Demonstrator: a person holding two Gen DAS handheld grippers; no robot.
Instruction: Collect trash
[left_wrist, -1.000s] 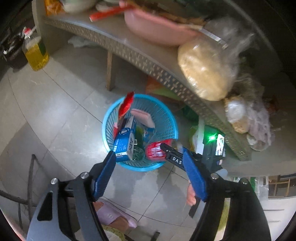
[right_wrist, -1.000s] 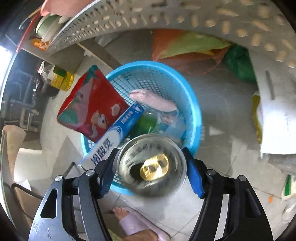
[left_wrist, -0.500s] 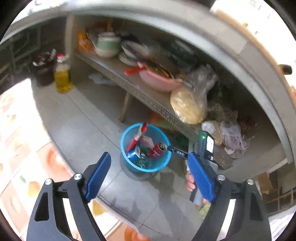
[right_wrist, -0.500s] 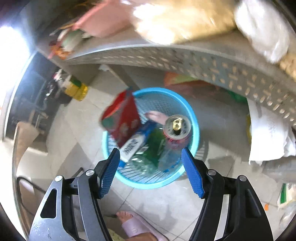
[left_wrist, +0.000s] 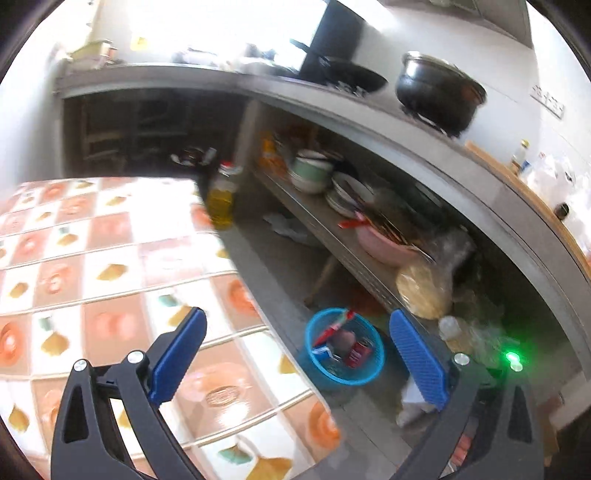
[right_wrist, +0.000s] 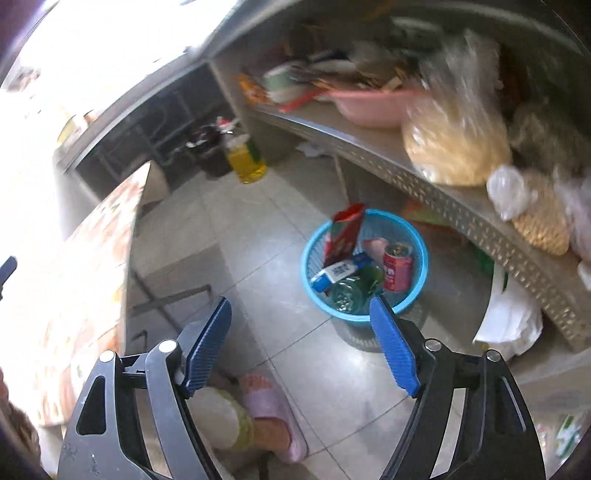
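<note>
A blue mesh basket stands on the grey tiled floor below a shelf; it also shows in the left wrist view. In it are a red can, a red snack bag, a blue and white box and a green bottle. My right gripper is open and empty, well above and in front of the basket. My left gripper is open and empty, high above a table with a fruit-pattern cloth.
A perforated metal shelf holds a pink basin, bowls and bagged food. A yellow oil bottle stands on the floor. A black pot sits on the counter. The person's slippered foot is below my right gripper.
The right gripper opened and let the red can drop into the basket. Both grippers then rose and pulled back from it; the left one now looks over the table.
</note>
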